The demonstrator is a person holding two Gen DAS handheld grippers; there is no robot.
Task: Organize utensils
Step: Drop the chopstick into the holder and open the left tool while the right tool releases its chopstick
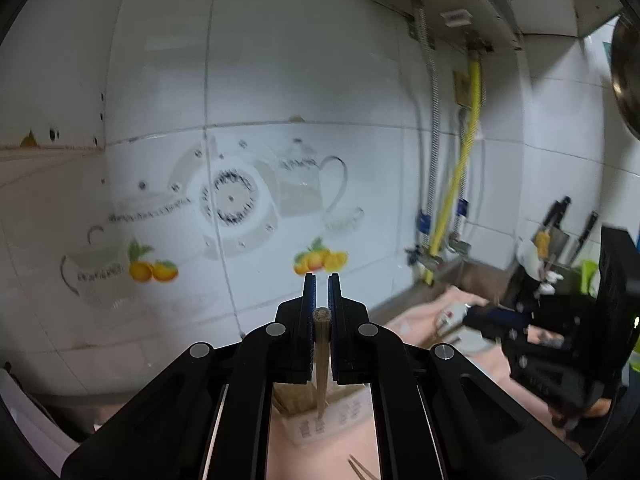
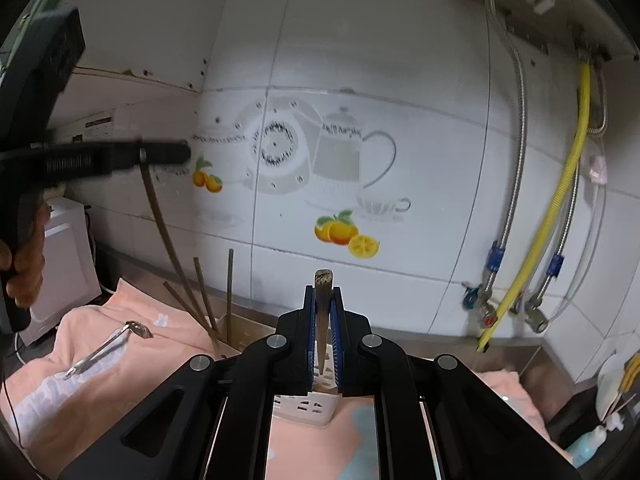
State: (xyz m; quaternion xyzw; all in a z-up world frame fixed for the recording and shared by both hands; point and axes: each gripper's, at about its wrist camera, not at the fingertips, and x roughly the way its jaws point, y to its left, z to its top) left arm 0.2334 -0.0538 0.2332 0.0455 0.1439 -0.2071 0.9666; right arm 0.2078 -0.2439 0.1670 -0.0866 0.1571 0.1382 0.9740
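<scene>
Left wrist view: the left tool [image 1: 322, 280] is pressed together on a single wooden chopstick [image 1: 321, 356], which hangs nearly upright between the blue pads, its blunt top end seen just behind the fingertips. Its lower tip is seen over a white slotted utensil holder [image 1: 320, 420] that stands on the pink cloth [image 1: 320, 456] covering the surface. Two more chopstick tips [image 1: 362, 470] are seen lying on the cloth at the near edge. To the right, the right tool [image 1: 486, 316] is seen from the side, blurred. A tiled wall with teapot and orange decals [image 1: 232, 200] fills the far side.

Right wrist view: the right tool [image 2: 322, 292] is clamped on another wooden chopstick [image 2: 322, 312], held upright with its top end above the fingertips. Its lower tip is lined up with the white slotted holder [image 2: 304, 408] just below. At far left, the left tool [image 2: 160, 154] is carried by a hand [image 2: 24, 264], and a chopstick [image 2: 160, 220] hangs from it towards several chopsticks [image 2: 216, 300] leaning in a box. A metal spoon [image 2: 108, 344] lies on the pink cloth [image 2: 80, 380] at left.
</scene>
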